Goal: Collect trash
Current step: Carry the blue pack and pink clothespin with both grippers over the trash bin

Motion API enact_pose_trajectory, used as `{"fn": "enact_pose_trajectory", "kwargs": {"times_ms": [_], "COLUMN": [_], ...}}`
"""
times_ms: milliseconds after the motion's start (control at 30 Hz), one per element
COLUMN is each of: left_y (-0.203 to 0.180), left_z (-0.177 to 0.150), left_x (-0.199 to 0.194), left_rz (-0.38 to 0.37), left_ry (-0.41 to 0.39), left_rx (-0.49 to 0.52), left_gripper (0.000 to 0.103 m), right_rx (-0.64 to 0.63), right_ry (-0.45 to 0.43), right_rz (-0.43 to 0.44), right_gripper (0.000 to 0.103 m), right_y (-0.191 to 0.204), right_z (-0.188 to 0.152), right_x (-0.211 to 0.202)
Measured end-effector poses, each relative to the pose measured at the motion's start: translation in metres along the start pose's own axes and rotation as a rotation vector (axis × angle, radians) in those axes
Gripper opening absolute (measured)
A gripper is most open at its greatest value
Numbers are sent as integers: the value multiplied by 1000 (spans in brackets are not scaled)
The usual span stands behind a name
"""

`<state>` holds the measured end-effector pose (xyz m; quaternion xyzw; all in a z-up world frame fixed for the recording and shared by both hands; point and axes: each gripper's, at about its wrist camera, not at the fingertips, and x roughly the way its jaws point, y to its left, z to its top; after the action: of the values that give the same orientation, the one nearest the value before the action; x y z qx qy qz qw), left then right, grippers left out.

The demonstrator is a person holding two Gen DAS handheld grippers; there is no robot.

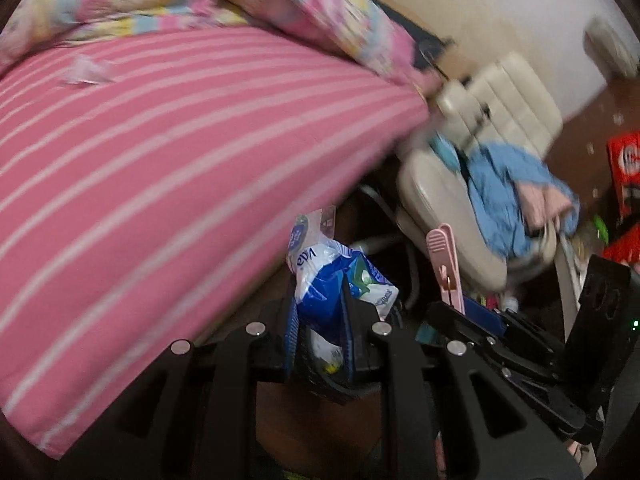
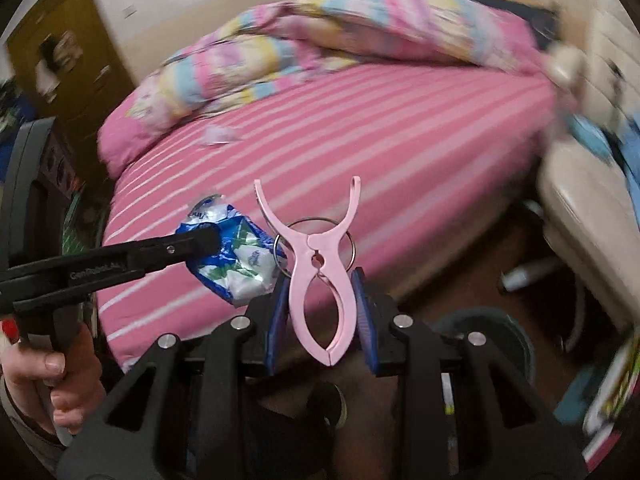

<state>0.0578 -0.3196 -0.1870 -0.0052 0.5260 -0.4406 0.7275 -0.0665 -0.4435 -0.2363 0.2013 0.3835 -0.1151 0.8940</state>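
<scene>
The bed point(image 2: 360, 128) fills most of the room, its pink striped sheet running to a near edge that drops to a narrow strip of dark floor point(image 2: 460, 280), the only open lane between the mattress and the cream chair point(image 2: 580, 216) on the right. A bunched pastel duvet point(image 2: 280, 44) lies along the far side of the bed, and a small pale scrap point(image 2: 218, 135) sits loose on the sheet just in front of it. Blue clothes point(image 1: 508, 192) are heaped on the chair seat, and red boxes point(image 1: 624, 168) crowd the corner beyond (all rather blurred). The left gripper point(image 1: 320, 312) is pinched on a crumpled blue and white wrapper point(image 1: 332, 276), which sticks up between its pads, held over the bed's near edge. The right gripper point(image 2: 324, 308) is clamped on a pink clothes peg point(image 2: 320, 280) by its handles, the peg's forked end up, just beside the wrapper. A hand point(image 2: 44, 376) grips the left tool's handle.
</scene>
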Motion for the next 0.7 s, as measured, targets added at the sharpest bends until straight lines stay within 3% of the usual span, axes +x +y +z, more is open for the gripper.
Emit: {"fn": "enact_pose_trajectory", "kwargs": {"times_ms": [167, 333, 600, 700], "left_y": [-56, -88, -115, -122], "left_z": [-25, -42, -54, -58], "left_x": [65, 121, 204, 232], "left_rz": [-24, -23, -15, -14], "left_ry": [119, 218, 349, 389], "left_rx": [78, 119, 153, 171], "left_gripper": [18, 18, 19, 26], "right_rx": [150, 258, 328, 333], "right_ry": [19, 71, 154, 199], "right_rz": [-68, -124, -192, -252], "right_gripper": [32, 32, 32, 32], "right_y": [-76, -139, -195, -216], "right_z": [-44, -85, -113, -123], "right_x": [-18, -19, 4, 18]}}
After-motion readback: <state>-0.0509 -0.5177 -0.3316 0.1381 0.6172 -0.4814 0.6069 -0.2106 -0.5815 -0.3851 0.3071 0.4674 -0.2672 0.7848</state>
